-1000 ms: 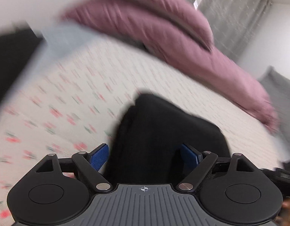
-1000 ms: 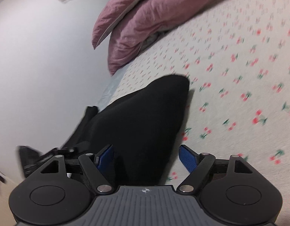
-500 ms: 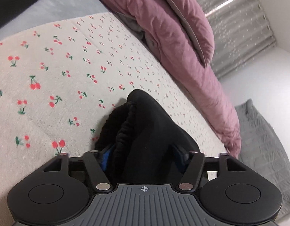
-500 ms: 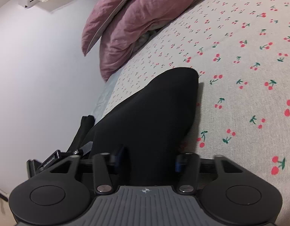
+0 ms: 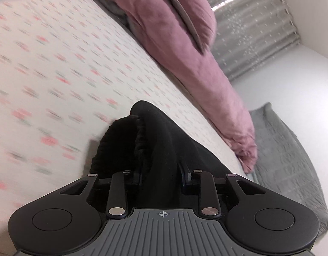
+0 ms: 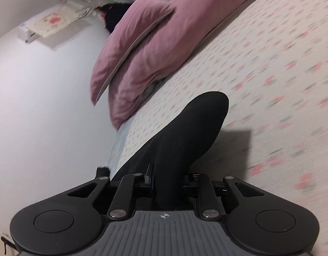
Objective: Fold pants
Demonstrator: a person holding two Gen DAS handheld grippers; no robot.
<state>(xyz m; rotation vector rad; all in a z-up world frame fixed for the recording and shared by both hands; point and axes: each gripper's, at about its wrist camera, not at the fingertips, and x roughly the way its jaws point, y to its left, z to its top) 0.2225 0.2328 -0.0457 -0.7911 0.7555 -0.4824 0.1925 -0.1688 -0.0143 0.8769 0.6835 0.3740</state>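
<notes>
Black pants [image 5: 164, 140], cherry-print sheet [image 5: 57, 64]

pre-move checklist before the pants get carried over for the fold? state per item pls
1. Left gripper has cloth: ok. Its fingers have just been closing and now pinch the black pants, ribbed waistband end.
2. Right gripper has cloth: ok. It has just been closing too, and is now shut on the pants.
3. Both layers caught in each grip: cannot tell, the fingers hide it.
4. Sheet not pinched along: cannot tell; the cherry-print sheet is blurred near the fingers.
5. Path over the bed: ok. The pink duvet lies along the far edge, apart from the pants.
6. Pants free of twist: cannot tell, only the gripped ends show.
</notes>
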